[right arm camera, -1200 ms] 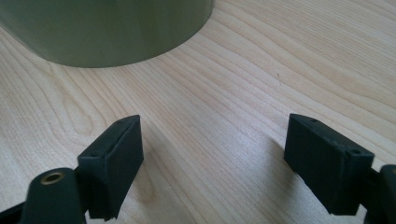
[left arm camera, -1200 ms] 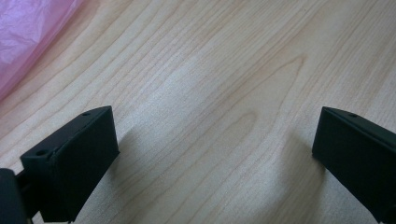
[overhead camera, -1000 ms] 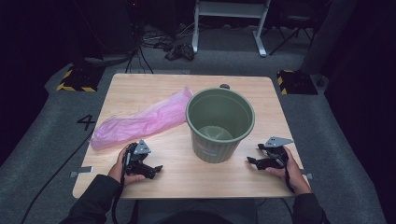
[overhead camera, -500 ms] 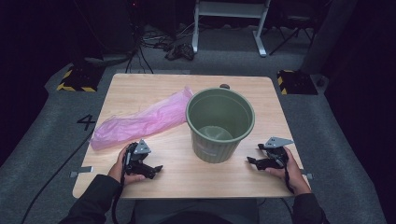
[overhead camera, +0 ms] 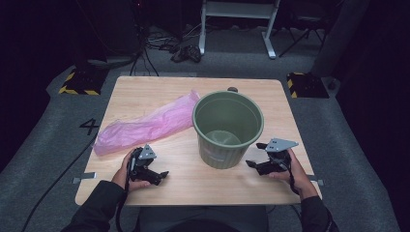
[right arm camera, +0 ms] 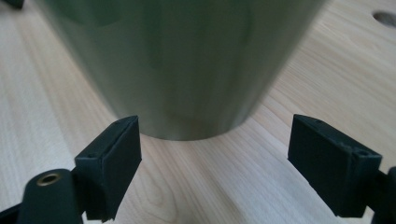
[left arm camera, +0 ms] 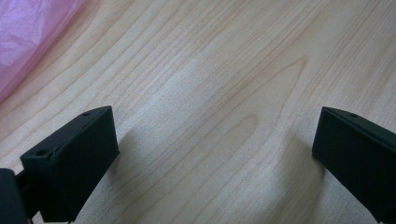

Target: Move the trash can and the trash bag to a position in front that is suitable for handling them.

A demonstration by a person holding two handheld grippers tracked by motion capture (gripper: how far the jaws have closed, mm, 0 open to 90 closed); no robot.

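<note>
Both claws rest wide apart on the tabletop (overhead camera: 159,92), nothing gripped: left claw (overhead camera: 162,175) near the pink plastic bag (overhead camera: 147,123), right claw (overhead camera: 251,164) facing the green bucket (overhead camera: 227,128). Likely next: grasp the bag to line the bucket.

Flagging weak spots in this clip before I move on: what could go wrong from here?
The green bin stands empty and probably light, so a nudge from the open right tongs beside it could slide or tip it. The pink bag lies flat and thin; the open left tongs may scrape the table or slip off the film.
</note>
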